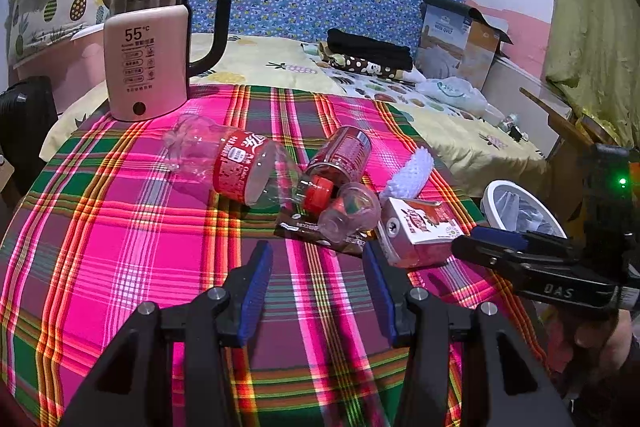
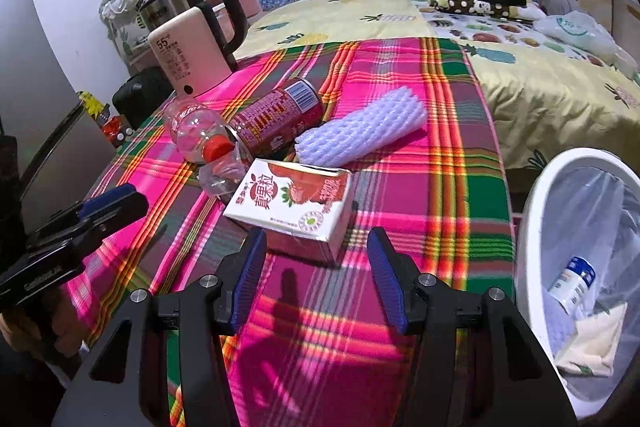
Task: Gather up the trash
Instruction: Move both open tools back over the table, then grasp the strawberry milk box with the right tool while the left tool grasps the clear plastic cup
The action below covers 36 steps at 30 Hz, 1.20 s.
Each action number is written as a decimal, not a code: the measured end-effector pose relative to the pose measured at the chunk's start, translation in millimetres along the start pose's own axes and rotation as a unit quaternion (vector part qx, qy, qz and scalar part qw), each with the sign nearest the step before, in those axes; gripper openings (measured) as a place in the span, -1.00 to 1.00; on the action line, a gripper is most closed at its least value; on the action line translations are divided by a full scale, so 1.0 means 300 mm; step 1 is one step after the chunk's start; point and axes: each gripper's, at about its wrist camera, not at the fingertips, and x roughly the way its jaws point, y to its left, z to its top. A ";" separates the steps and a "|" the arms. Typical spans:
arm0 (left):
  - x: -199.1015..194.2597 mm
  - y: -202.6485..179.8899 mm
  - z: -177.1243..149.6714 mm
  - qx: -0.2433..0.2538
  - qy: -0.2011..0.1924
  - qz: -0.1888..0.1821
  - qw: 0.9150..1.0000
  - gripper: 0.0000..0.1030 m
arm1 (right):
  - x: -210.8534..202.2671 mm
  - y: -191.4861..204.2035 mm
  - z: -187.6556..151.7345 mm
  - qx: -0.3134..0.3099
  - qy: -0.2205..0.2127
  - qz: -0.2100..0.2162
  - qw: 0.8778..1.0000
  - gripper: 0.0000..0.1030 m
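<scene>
Both grippers gape wide and hold nothing: left gripper (image 1: 318,255), right gripper (image 2: 316,243) near the juice carton (image 2: 294,205).

Both views are showing bright, saturated indoor light. Light is falling from above and behind, casting finger shadows forward onto the tablecloth (image 2: 400,155). Glare is glinting on the clear bottle (image 1: 224,159). Fisheye distortion is bending the edges, with dark vignetting filling the corners. Focus is holding reasonably sharp mid-frame.
</scene>
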 end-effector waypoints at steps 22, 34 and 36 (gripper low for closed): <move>-0.032 0.066 -0.009 -0.019 -0.004 -0.006 1.000 -0.05 | 0.024 0.070 0.028 -0.075 -0.011 0.005 0.997 0.20; 0.019 0.063 0.000 -0.020 0.011 -0.009 1.000 -0.05 | 0.109 0.072 0.040 -0.103 0.030 0.018 0.994 0.25; 0.027 0.060 0.002 -0.018 0.013 -0.010 1.000 -0.05 | 0.108 0.064 0.037 -0.088 0.036 0.024 0.995 0.25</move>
